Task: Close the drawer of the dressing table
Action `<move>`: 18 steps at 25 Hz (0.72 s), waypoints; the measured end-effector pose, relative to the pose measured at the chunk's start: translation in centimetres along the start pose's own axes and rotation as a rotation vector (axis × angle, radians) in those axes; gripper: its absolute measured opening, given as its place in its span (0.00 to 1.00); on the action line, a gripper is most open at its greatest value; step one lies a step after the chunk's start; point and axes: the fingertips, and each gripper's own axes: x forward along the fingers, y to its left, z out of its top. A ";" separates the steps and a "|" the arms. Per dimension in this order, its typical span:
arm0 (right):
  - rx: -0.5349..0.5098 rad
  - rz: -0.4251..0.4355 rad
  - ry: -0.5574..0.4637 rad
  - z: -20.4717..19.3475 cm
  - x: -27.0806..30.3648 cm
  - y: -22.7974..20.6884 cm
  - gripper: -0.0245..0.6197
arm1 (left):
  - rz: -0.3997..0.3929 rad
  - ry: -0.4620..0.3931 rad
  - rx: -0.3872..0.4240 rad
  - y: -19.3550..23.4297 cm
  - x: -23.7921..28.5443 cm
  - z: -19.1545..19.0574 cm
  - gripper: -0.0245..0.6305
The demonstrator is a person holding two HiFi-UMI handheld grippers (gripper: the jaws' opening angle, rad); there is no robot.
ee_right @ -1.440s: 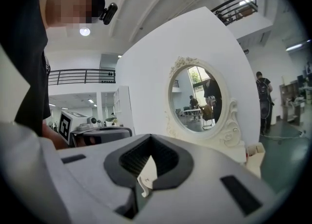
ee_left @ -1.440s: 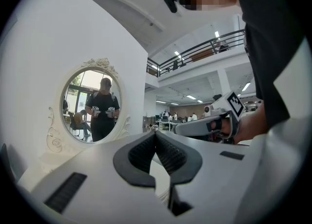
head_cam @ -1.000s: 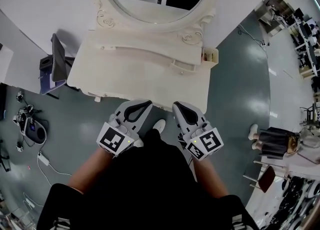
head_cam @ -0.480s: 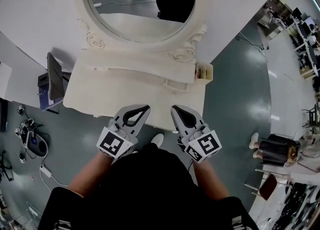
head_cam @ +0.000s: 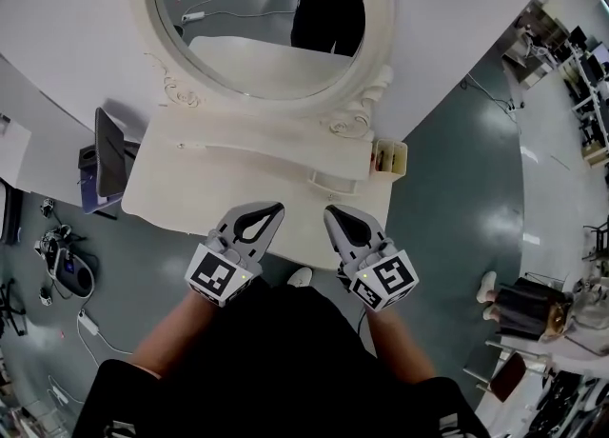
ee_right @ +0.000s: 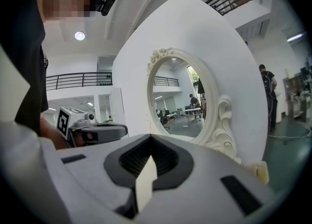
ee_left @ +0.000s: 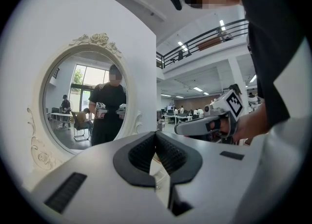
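The cream dressing table (head_cam: pixel 190 193) stands under its oval mirror (head_cam: pixel 257 36); from above I cannot make out a drawer front. My left gripper (head_cam: pixel 273 208) and right gripper (head_cam: pixel 331 209) are side by side over the table's near edge, both shut and holding nothing. In the left gripper view the jaws (ee_left: pixel 156 133) meet in front of the mirror (ee_left: pixel 83 106), with the right gripper (ee_left: pixel 204 126) beside them. In the right gripper view the shut jaws (ee_right: pixel 151 137) point towards the mirror (ee_right: pixel 178 96), and the left gripper (ee_right: pixel 95 131) is at the left.
A small cream holder (head_cam: pixel 390 156) hangs at the table's right end. A dark chair (head_cam: pixel 107 158) stands against its left end. Cables and gear (head_cam: pixel 59 255) lie on the floor at the left. My shoe (head_cam: pixel 300 277) is under the table edge. A seated person (head_cam: pixel 521 299) is far right.
Both grippers have moved forward together, from just short of the table's near edge to over it. The table and mirror have come closer in the head view. The jaws stay shut.
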 end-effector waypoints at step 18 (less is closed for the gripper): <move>0.091 -0.175 0.112 -5.6 6.3 -5.8 0.04 | -0.168 0.032 0.015 7.2 5.1 -2.6 0.03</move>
